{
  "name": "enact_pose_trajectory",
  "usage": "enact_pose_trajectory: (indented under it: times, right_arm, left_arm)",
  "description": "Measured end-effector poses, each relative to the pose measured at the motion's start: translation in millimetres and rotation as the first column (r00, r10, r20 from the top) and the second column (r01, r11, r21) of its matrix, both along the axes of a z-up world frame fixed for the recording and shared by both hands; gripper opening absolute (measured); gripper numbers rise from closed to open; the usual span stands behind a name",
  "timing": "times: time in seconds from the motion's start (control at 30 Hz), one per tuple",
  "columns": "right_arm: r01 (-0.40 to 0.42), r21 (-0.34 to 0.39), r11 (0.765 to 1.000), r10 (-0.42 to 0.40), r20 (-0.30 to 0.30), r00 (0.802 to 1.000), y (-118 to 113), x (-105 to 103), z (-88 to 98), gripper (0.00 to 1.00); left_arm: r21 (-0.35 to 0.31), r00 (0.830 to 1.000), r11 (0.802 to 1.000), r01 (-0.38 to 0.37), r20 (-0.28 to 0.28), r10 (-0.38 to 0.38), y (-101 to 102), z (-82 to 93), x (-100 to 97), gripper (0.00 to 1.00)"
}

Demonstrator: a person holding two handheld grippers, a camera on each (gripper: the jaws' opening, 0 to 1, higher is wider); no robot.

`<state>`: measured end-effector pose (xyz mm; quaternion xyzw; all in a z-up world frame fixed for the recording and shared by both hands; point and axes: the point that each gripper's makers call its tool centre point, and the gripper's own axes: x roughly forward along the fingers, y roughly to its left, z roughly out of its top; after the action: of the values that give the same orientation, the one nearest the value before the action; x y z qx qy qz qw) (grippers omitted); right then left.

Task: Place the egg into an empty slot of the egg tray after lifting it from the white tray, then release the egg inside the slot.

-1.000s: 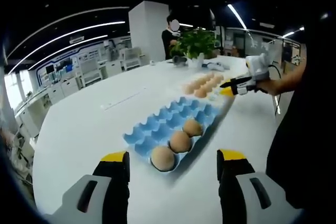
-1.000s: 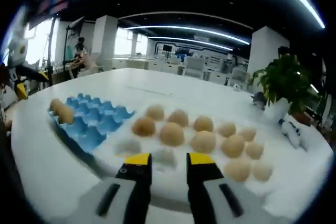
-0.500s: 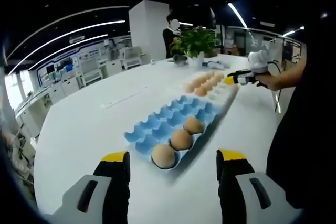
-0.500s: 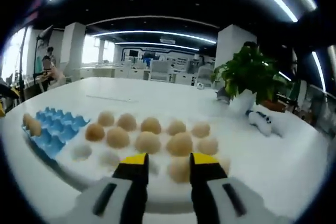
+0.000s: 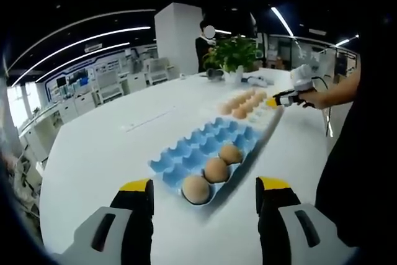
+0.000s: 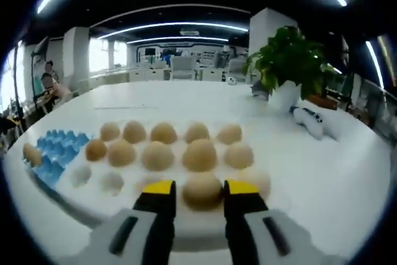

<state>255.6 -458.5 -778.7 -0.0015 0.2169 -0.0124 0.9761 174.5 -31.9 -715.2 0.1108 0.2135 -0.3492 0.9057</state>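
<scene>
In the right gripper view, the right tool (image 6: 200,188) has its yellow-tipped jaws a little apart, one on each side of an egg (image 6: 201,190) in the nearest row of the white tray (image 6: 87,210). The egg sits in the gap between the tips, and whether the tips touch it cannot be told. Beyond it the white tray carries two more rows of brown eggs (image 6: 162,146), about a dozen in all, with a few bare hollows at its left end. The blue egg tray (image 6: 54,156) lies just beside the white tray's left end, and one egg shows at its far corner. Past the trays stand a potted plant (image 6: 288,66) and a small white object (image 6: 309,121) on the table (image 6: 338,175).

In the left gripper view, the left tool (image 5: 203,192) is spread wide and holds nothing, hanging over the table just short of the blue egg tray (image 5: 205,145). Three eggs (image 5: 213,169) fill the nearest slots along the tray's right edge; the other slots are bare. Farther on, the white tray (image 5: 265,119) continues the line with its brown eggs. At its far right end the right tool (image 5: 273,101) reaches in low over the eggs, held in a person's hand (image 5: 313,98). The plant stands behind, and a person beside a white pillar (image 5: 175,38).
</scene>
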Motion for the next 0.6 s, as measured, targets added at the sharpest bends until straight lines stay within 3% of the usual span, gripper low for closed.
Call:
enact_pose_trajectory:
  times: [0.13,0.2,0.4,0.6]
  right_arm:
    - [-0.003,-0.063,0.998,0.003,0.003,1.0,-3.0,-1.9,1.2,0.25]
    - [-0.002,-0.02,1.0,0.002,0.011,1.0,-0.3,-1.4,1.5,0.24]
    - [-0.024,-0.075,0.997,0.027,0.032,0.999,0.8,-2.6,13.6,0.24]
    - [-0.043,-0.059,0.997,0.047,0.067,0.997,6.5,-5.2,31.5,0.24]
  left_arm:
    - [0.005,1.0,1.0,0.003,-0.006,-0.003,0.1,-2.6,-1.3,0.67]
    - [0.005,1.0,1.0,0.004,-0.008,-0.004,0.4,-3.3,-1.7,0.68]
    - [0.002,1.0,1.0,-0.005,-0.006,0.005,2.4,-3.7,-1.0,0.68]
    - [0.0,1.0,1.0,-0.005,-0.011,0.005,1.8,-5.8,-1.8,0.67]
